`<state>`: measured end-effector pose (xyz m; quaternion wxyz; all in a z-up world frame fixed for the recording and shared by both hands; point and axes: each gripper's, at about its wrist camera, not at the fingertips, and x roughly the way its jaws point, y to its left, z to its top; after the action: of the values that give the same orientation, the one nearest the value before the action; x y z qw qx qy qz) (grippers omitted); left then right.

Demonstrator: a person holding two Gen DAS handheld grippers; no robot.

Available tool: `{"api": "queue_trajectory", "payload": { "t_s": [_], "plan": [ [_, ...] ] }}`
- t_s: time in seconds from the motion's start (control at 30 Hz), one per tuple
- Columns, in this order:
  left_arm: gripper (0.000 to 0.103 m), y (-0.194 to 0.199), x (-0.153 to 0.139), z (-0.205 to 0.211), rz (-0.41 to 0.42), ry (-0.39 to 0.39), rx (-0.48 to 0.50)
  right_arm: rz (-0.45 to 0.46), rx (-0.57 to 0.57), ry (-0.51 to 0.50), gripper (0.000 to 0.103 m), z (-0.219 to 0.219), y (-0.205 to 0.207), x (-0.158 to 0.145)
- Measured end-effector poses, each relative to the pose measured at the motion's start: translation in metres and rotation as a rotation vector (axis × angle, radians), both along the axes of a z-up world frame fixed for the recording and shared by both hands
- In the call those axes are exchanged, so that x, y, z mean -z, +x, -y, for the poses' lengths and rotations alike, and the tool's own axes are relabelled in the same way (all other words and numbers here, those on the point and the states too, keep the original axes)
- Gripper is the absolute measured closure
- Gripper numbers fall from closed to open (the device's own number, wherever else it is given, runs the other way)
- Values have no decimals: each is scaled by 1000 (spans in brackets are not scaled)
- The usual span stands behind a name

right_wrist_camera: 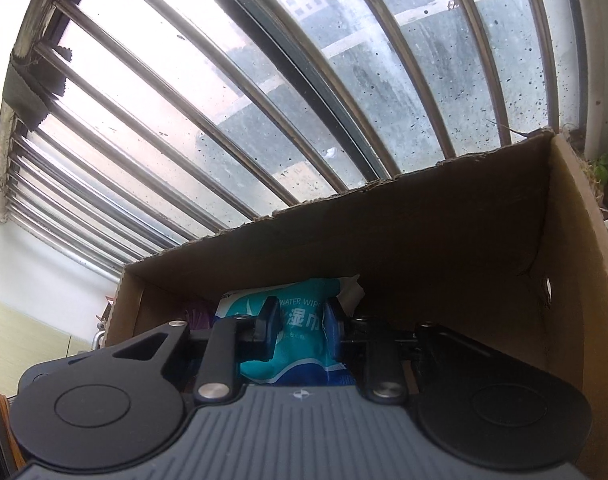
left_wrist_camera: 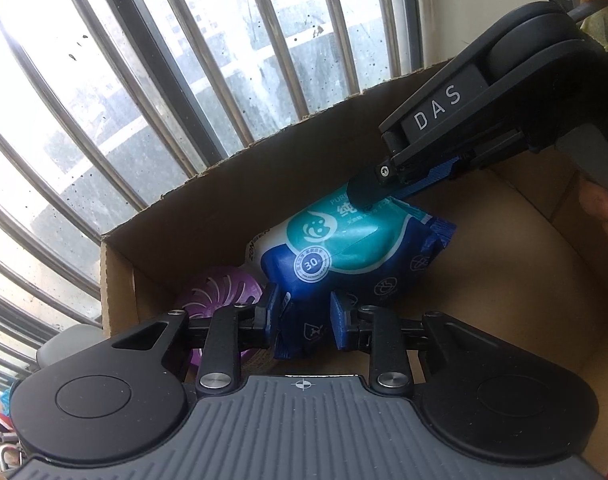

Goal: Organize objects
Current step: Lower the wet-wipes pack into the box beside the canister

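Both grippers grasp the wipes pack (left_wrist_camera: 343, 256) inside the cardboard box (left_wrist_camera: 208, 208). Left gripper (left_wrist_camera: 304, 316) clamps its 6 o'clock end; right gripper (left_wrist_camera: 367, 196) clamps the 12 o'clock end. Long axis runs between them.

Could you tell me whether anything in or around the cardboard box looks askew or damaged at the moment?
The wet wipes pack is buckled and tilted, pinched at opposite ends by the left gripper and right gripper inside the cardboard box. The box's top edge looks ragged, as if torn. A purple slotted disc lies beside the pack.
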<state>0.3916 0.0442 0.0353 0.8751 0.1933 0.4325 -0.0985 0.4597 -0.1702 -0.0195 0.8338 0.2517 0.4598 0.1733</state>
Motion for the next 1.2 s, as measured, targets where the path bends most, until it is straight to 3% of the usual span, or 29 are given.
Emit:
{"api": "queue_trajectory", "payload": {
  "t_s": [0.13,0.3,0.5,0.77,0.9,1.03,1.07,1.2],
  "plan": [
    [76,-3,1,-3,-4,4,-5,-1,-6,8,76,0,-2,1],
    [76,-12,1,-10,-10,-19,-22,-37,13,90,75,11,-5,7],
    [76,-37,3,-13,-3,3,-29,-17,-23,40,75,-2,-20,1],
    [75,-54,4,-3,16,36,-21,-23,-34,48,73,-9,-34,5],
    [63,-64,-9,-6,59,23,-33,-34,-19,33,71,-6,-29,1],
    [60,-85,-31,-13,124,-3,-52,-7,28,70,46,8,-42,-14],
    [59,-111,-28,-13,150,-13,-49,19,43,82,46,14,-49,-22],
    [53,-149,-50,-4,278,-59,-44,97,33,89,44,27,-84,-56]
  ]
}}
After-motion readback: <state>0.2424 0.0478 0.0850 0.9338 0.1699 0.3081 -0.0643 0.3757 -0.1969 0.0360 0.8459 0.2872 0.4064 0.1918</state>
